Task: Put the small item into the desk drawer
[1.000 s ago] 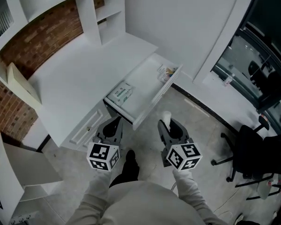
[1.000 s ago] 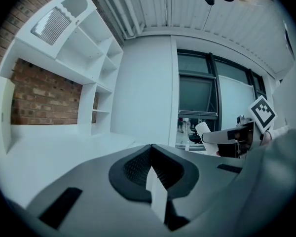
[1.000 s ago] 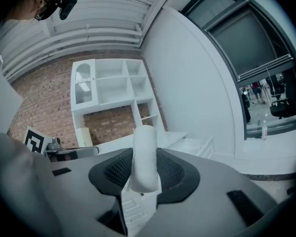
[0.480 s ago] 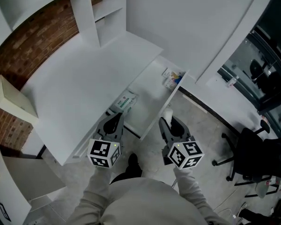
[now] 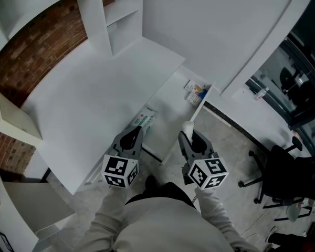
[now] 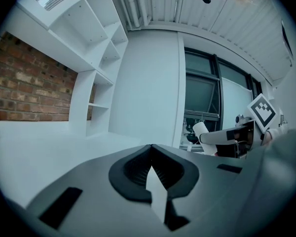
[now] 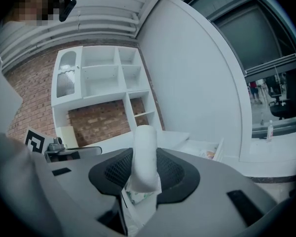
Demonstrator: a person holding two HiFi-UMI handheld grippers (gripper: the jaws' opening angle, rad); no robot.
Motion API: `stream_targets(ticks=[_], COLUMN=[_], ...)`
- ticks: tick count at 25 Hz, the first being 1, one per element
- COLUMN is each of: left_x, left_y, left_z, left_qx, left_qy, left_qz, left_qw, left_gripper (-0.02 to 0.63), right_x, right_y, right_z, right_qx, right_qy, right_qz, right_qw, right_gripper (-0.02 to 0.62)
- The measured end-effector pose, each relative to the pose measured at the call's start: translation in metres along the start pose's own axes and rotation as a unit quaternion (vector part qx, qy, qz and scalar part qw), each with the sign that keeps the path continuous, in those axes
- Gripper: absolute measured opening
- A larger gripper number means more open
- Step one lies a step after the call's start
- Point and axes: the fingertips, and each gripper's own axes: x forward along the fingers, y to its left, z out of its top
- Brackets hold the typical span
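closer to the drawer, level: left hand-held gripper clenched empty, right hand-held gripper around small item

Nothing legible is showing in any view. The left marker cube on the left tongs and the right marker cube on the right tongs are carrying only black-and-white square codes, no characters. In the drawer, a green-and-white packet at the 7 o'clock end and a coloured packet at the 1 o'clock end are showing print, too small to read. The small item clamped in the right tongs is showing greenish print at its base, too blurred to read.
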Motion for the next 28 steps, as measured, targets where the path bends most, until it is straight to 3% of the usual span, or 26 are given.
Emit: stream_targets(ticks=[13, 28], left_x=[0.024, 0.074], left_y=[0.013, 0.038], left_z=[0.006, 0.009], left_qx=[-0.002, -0.009], left_qy=[-0.001, 0.011], left_qz=[0.001, 0.041], left_qw=[1.0, 0.999], left_gripper=[0.017, 0.017], right_x=[0.031, 0.096], right_y=[-0.006, -0.048], right_z=[0.011, 0.024], right_qx=[-0.013, -0.019], right_qy=[0.002, 0.031], right_qz=[0.013, 0.046], right_qw=[1.0, 0.998], right_gripper=[0.164, 0.163])
